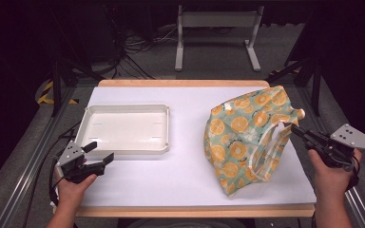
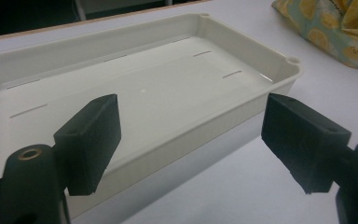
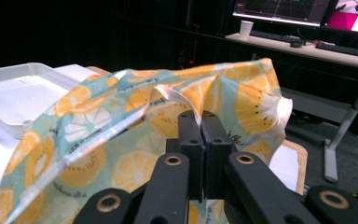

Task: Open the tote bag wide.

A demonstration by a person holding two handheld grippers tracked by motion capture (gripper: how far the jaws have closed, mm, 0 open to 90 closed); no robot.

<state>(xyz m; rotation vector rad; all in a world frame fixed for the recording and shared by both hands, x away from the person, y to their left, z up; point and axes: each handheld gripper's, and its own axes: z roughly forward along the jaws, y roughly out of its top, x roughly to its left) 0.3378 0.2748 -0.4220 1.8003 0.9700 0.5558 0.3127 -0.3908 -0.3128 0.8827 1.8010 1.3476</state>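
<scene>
White table (image 1: 180, 171) w/ wood edging, seen from the high view. Two things on it: a shallow white tray (image 1: 123, 148) on the left half, and a fabric bag (image 1: 240, 137) w/ orange-slice print on teal on the right half. Well apart from each other.

Left gripper (image 1: 99, 152): held in the person's left hand (image 1: 73, 187) at the front-left of the table, just beside the tray's near-left corner. Jaws spread wide, nothing between them. In the left gripper view the gripper (image 2: 189, 140) looks across the tray (image 2: 242, 112), which sits close beyond the jaw tips, near wall running between them; can't tell if either jaw touches it. Tray inside is bare, a few thin slots in the floor. Corner of the bag (image 2: 335, 28) at top right of that view.

Right gripper (image 1: 295, 130): held in the right hand (image 1: 332, 178) at the right edge of the table, pointing left into the bag's right side. Tips sit at the bag's pale strap (image 1: 271, 137), near the opening. In the right gripper view the gripper (image 3: 200, 123) has its jaws pressed together, w/ the pale strap (image 3: 177, 100) running down into the seam between them — clamped on the strap. Bag (image 3: 98, 158) is slumped and creased, top edge pulled toward the gripper. Tray (image 3: 23, 93) at far left of that view.

Background: dark room, desk (image 3: 307, 49) w/ monitors, keyboards, a cup (image 3: 246, 29). Cables on the floor beyond the table in the high view.
</scene>
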